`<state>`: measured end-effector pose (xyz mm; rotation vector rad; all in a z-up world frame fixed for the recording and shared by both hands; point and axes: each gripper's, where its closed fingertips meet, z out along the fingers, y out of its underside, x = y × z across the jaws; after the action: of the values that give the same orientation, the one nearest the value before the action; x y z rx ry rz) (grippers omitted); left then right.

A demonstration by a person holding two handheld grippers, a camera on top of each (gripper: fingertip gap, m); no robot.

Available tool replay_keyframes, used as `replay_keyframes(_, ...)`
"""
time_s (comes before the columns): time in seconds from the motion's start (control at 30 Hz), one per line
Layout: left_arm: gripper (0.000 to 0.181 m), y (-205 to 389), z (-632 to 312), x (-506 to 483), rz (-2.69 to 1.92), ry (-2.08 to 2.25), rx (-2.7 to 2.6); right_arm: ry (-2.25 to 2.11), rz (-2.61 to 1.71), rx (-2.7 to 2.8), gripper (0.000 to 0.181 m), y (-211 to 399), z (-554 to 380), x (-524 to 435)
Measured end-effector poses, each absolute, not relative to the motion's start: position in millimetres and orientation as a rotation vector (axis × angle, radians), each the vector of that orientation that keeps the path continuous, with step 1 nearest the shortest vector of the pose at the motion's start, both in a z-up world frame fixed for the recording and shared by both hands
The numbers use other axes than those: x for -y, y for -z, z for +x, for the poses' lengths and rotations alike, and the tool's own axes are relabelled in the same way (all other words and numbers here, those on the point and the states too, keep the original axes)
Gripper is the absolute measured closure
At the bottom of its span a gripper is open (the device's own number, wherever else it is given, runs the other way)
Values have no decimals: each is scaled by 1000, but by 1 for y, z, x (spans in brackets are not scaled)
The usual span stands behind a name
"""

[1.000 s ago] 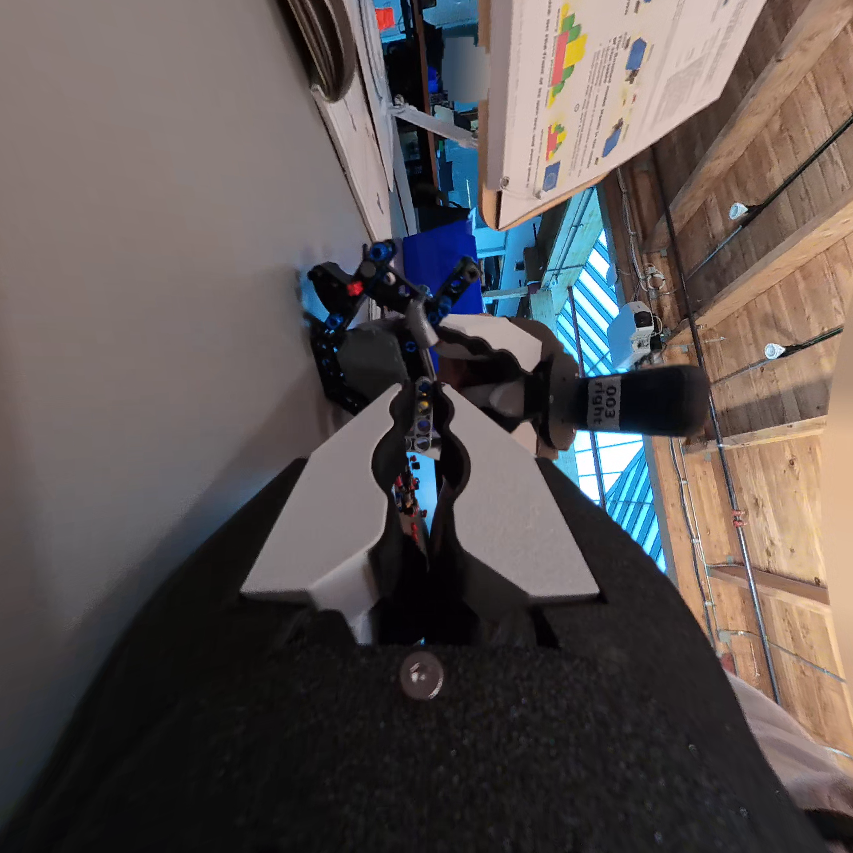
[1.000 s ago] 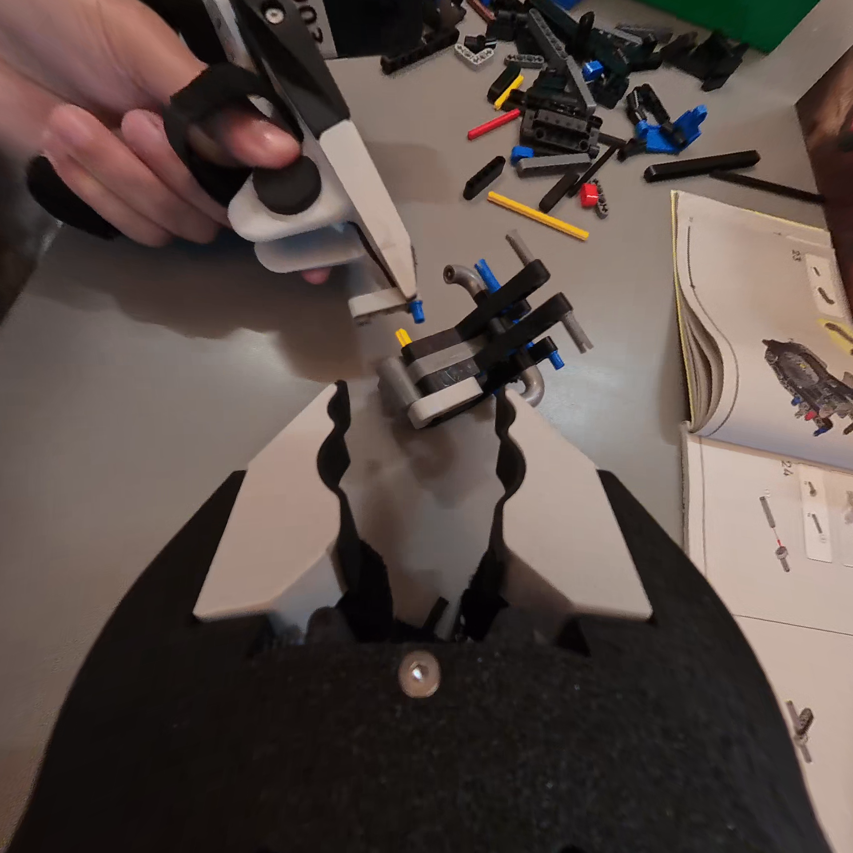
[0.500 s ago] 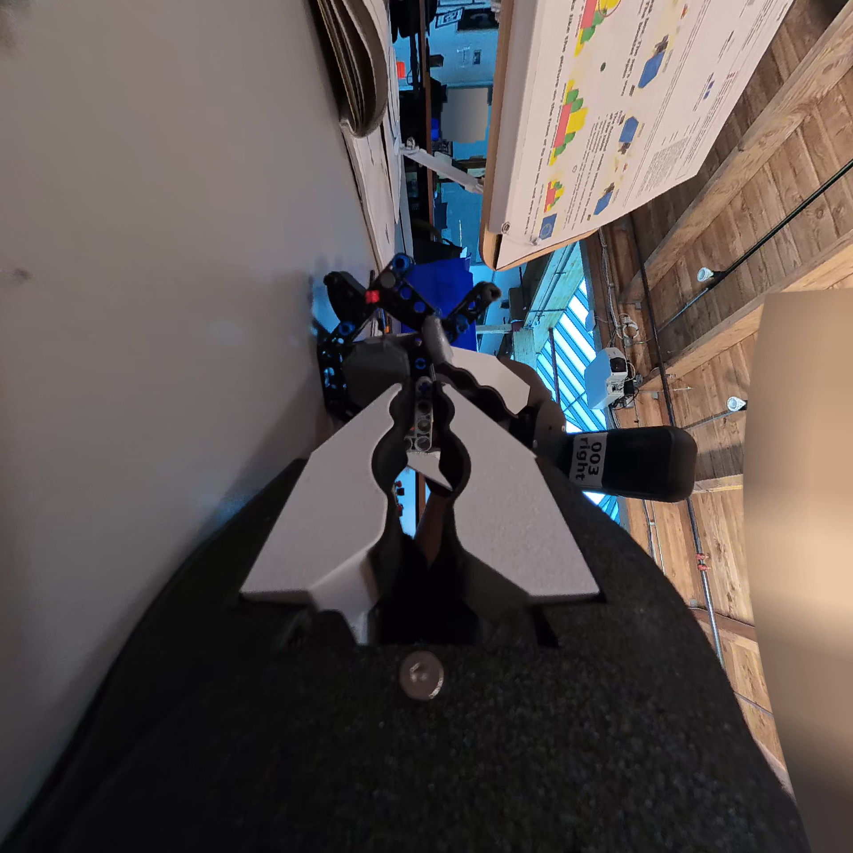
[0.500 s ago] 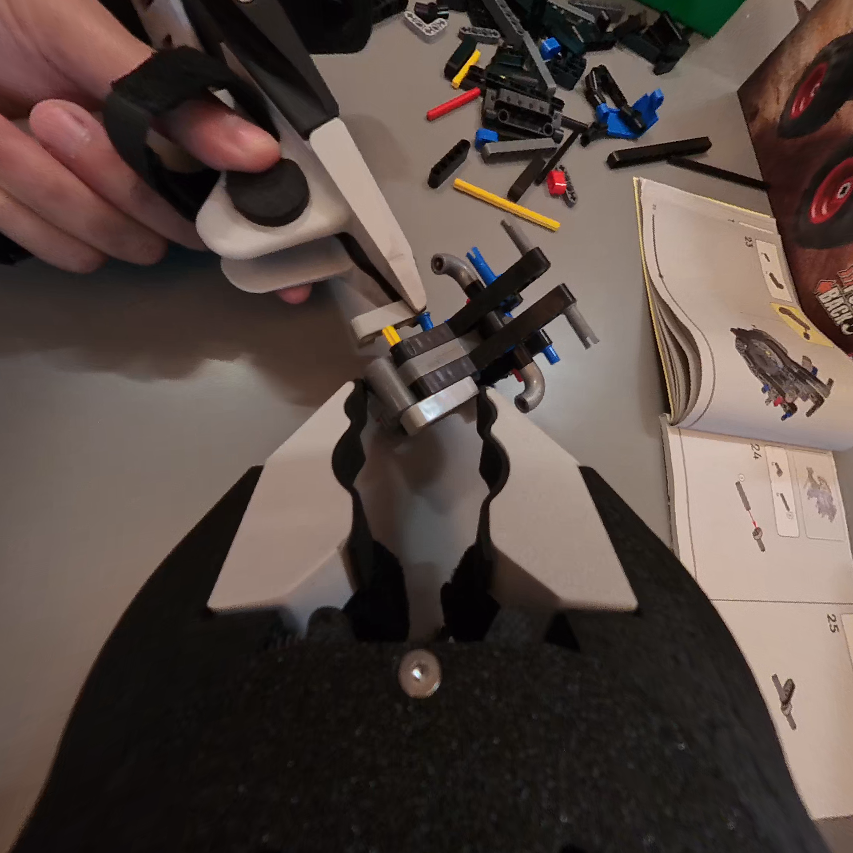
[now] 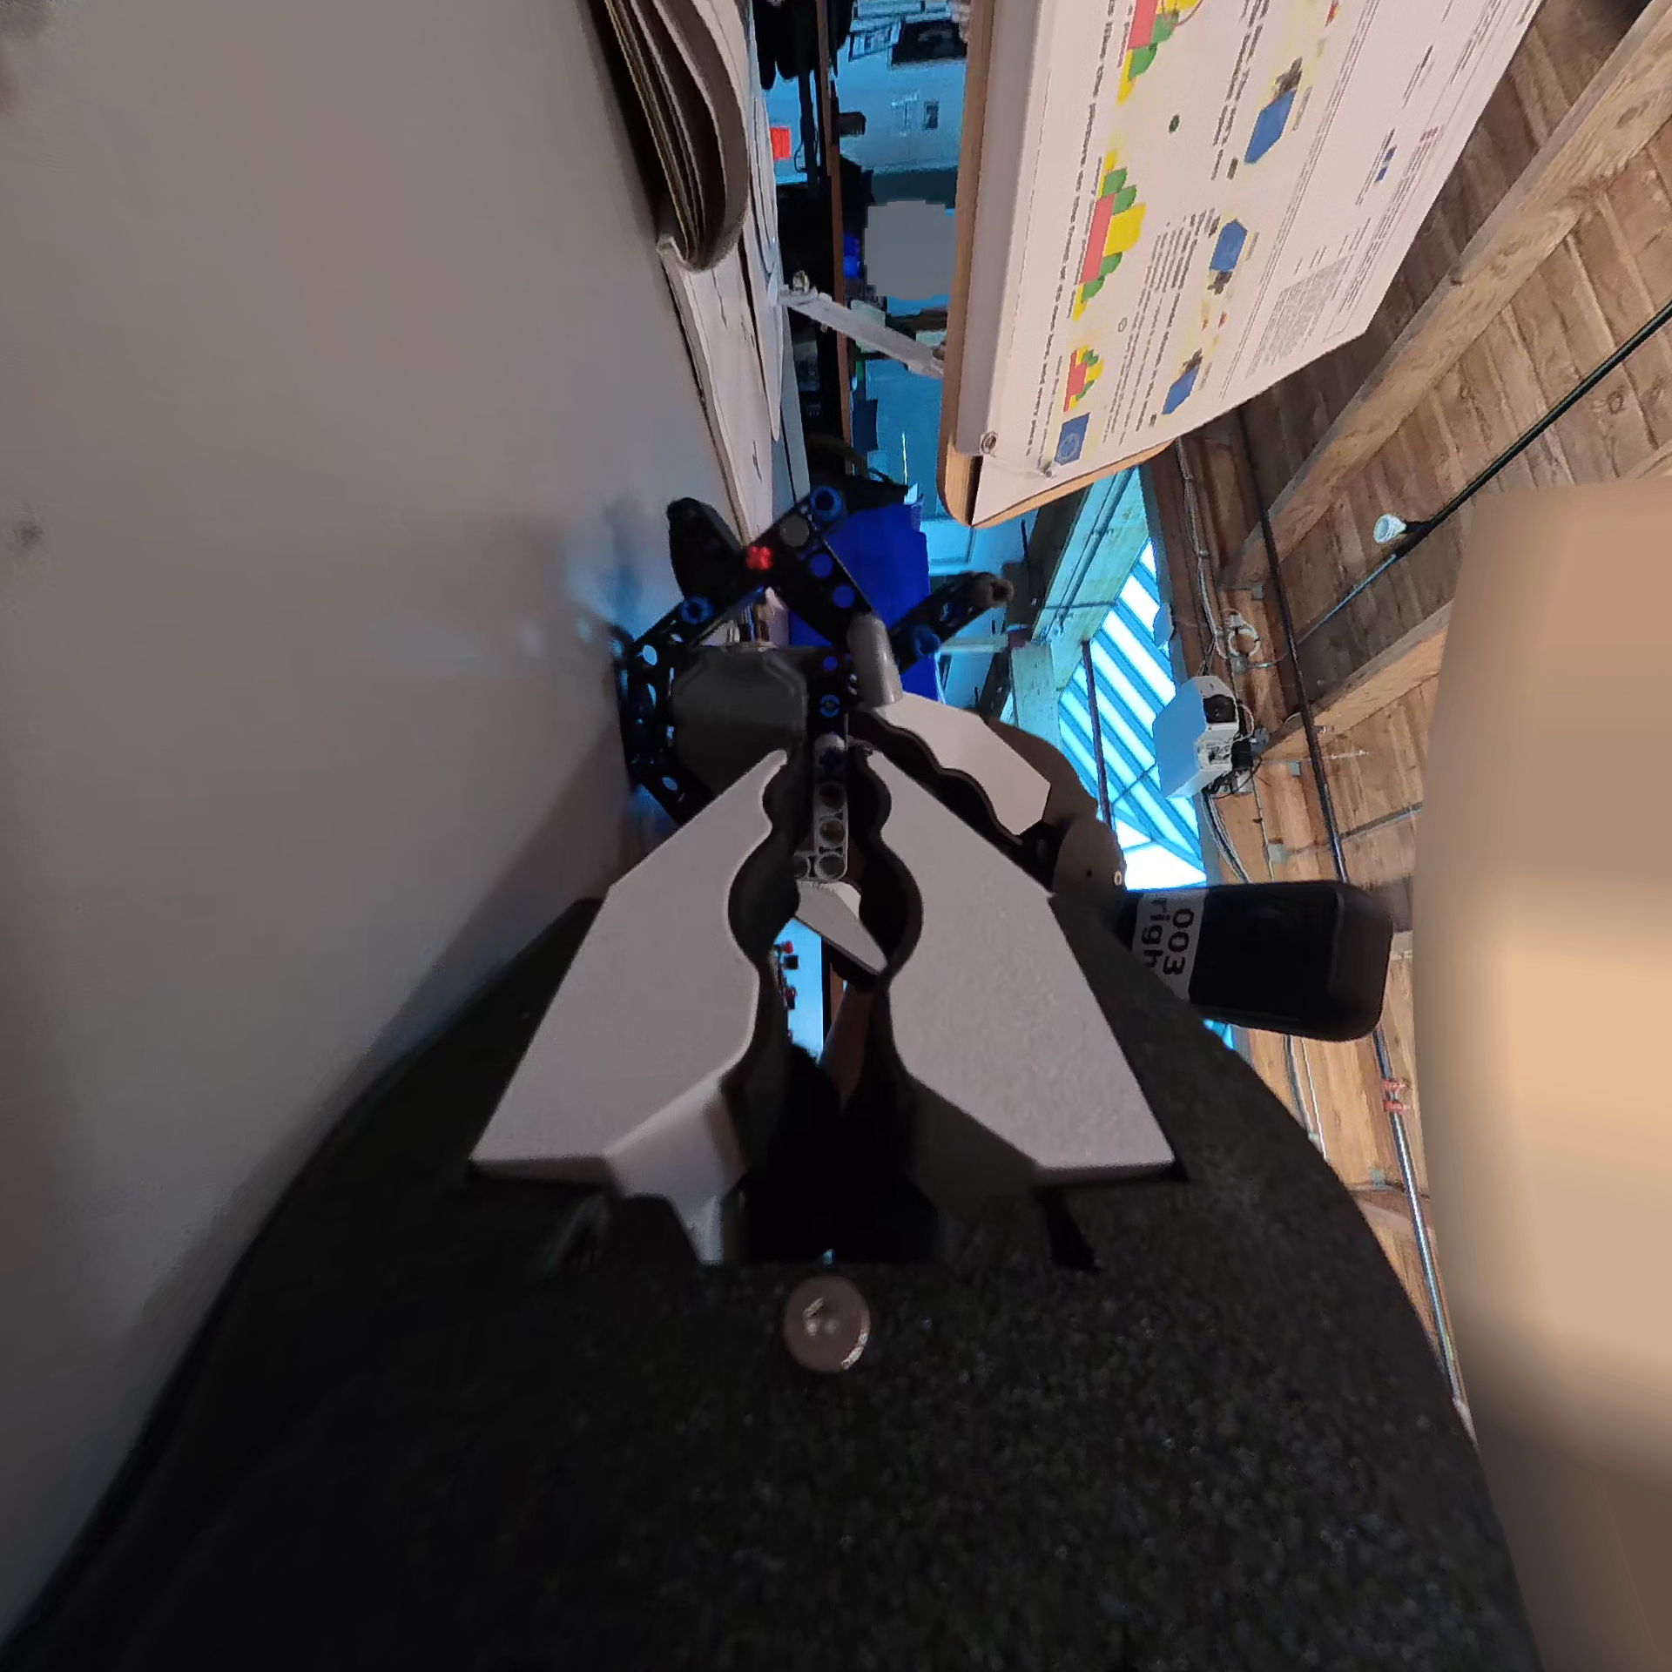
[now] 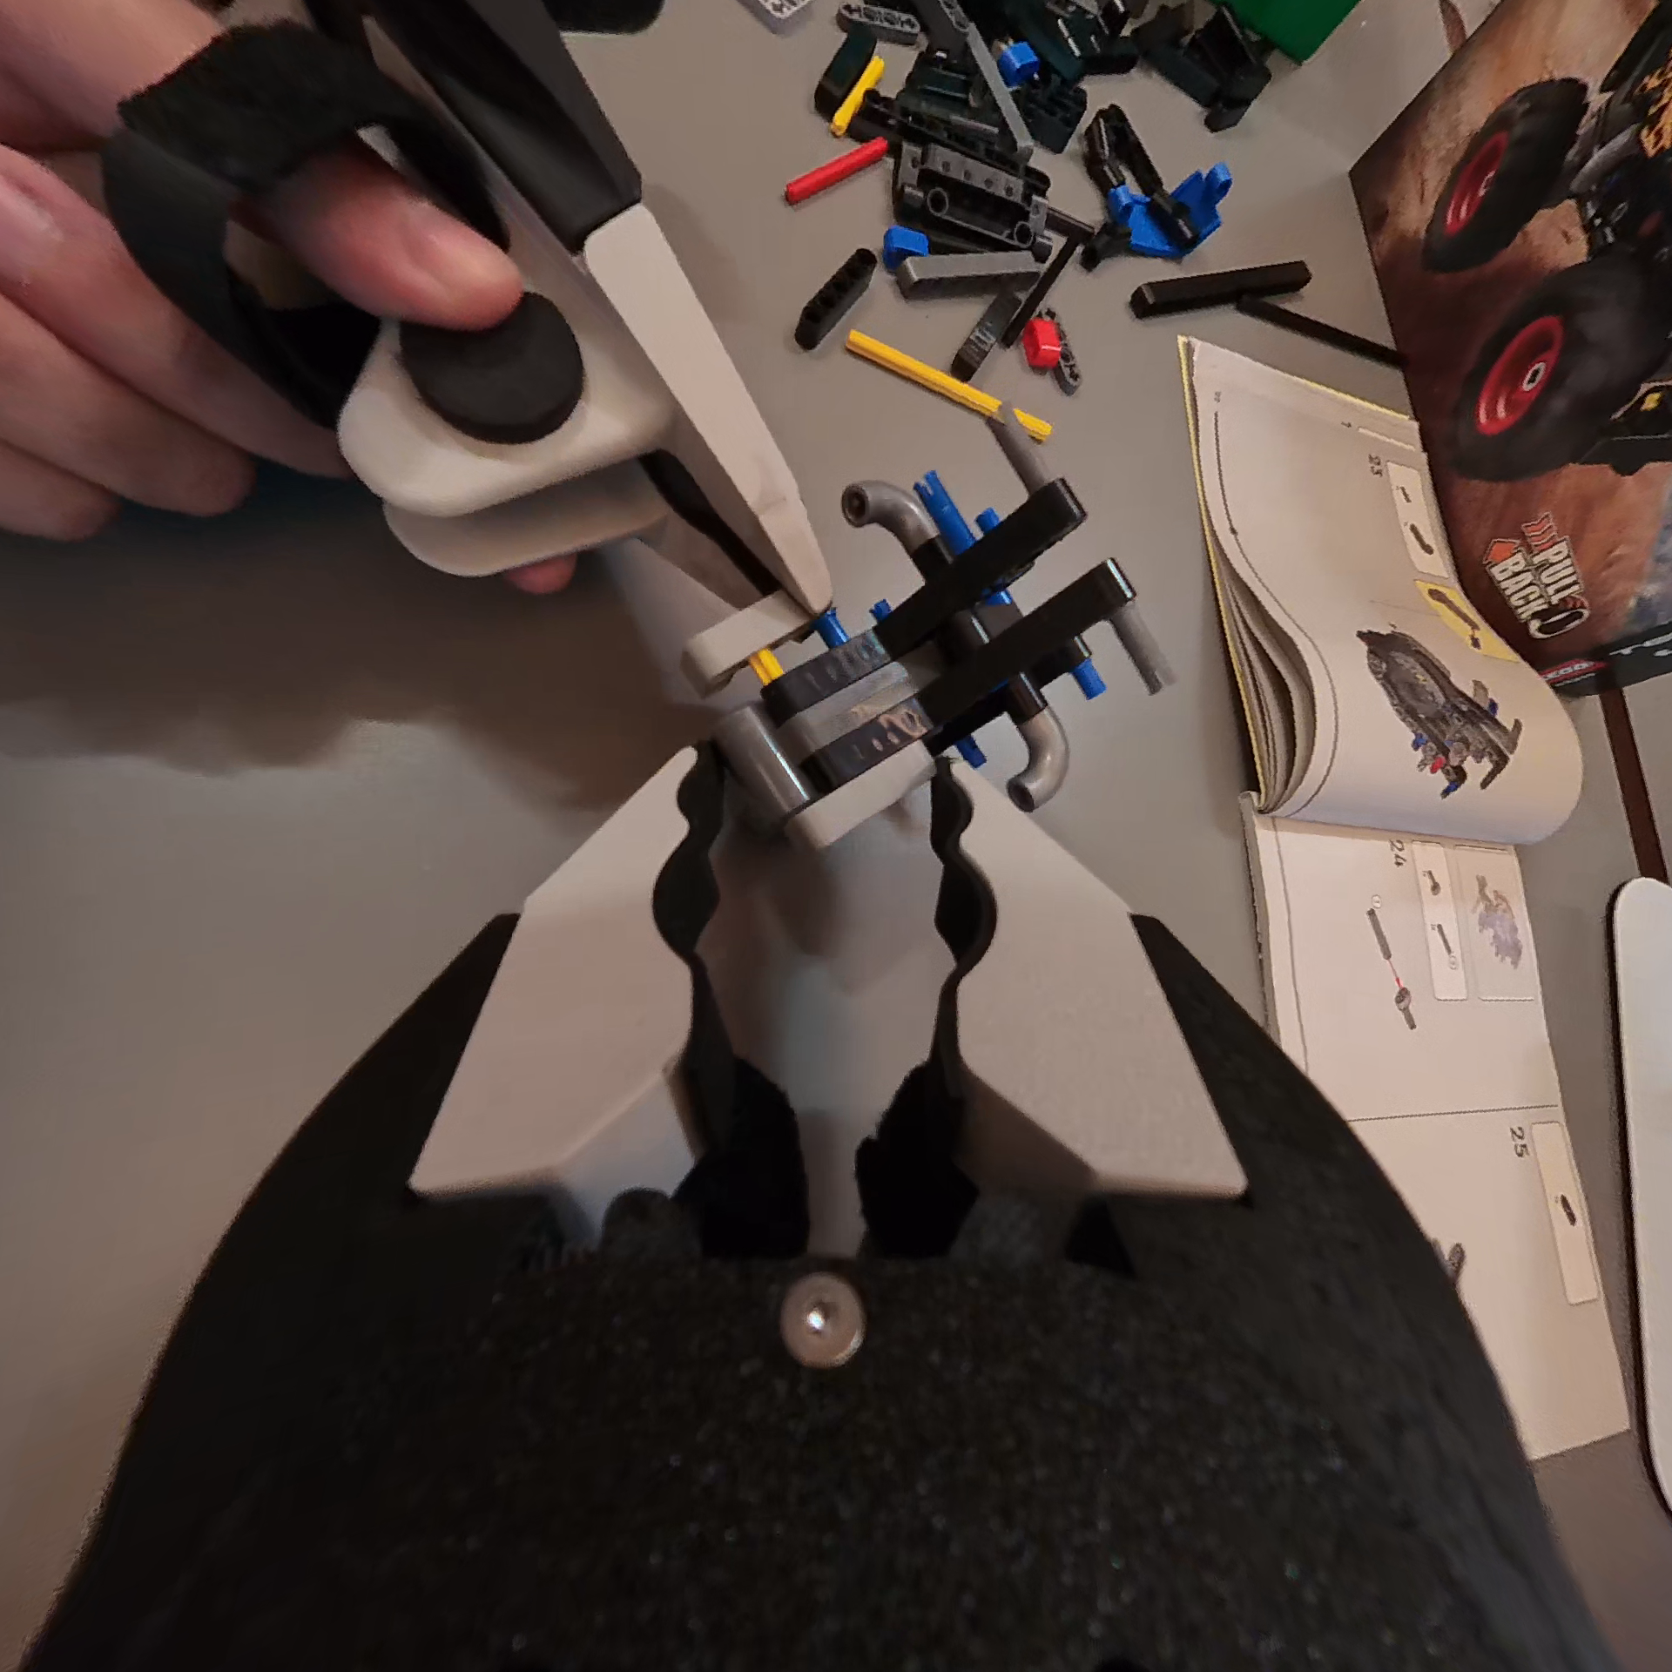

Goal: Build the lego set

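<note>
Right now my right gripper [image 6: 828,787] has its fingers clamped on the half-built model [image 6: 914,688] at frame centre, above the table [image 6: 271,905], steadying it. Left gripper [image 6: 769,615] pinches a small grey beam [image 5: 828,828], lined up w/ the model's pins, prob. to press on.

Left gripper [image 5: 828,796] clamps a small grey beam [image 5: 830,828] against the black lego build [image 5: 733,688]; right gripper [image 5: 914,724] touches the build from the right. Grey table [image 5: 317,452] behind.
</note>
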<state>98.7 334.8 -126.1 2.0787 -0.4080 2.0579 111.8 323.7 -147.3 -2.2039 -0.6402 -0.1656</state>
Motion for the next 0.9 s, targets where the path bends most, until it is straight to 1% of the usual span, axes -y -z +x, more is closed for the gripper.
replay_keyframes(0.17,176,125,96,-327,2019,-2006,606,17,-2213,678,136,147,109,-318)
replay_keyframes(0.33,176,127,96,-329,2030,-1983,680,33,-2222,689,139,146,109,-317)
replay_keyframes(0.7,175,127,98,-332,2031,-1999,519,30,-2219,640,138,145,108,-320)
replay_keyframes(0.9,176,127,97,-327,2001,-1975,600,69,-2211,712,139,146,110,-317)
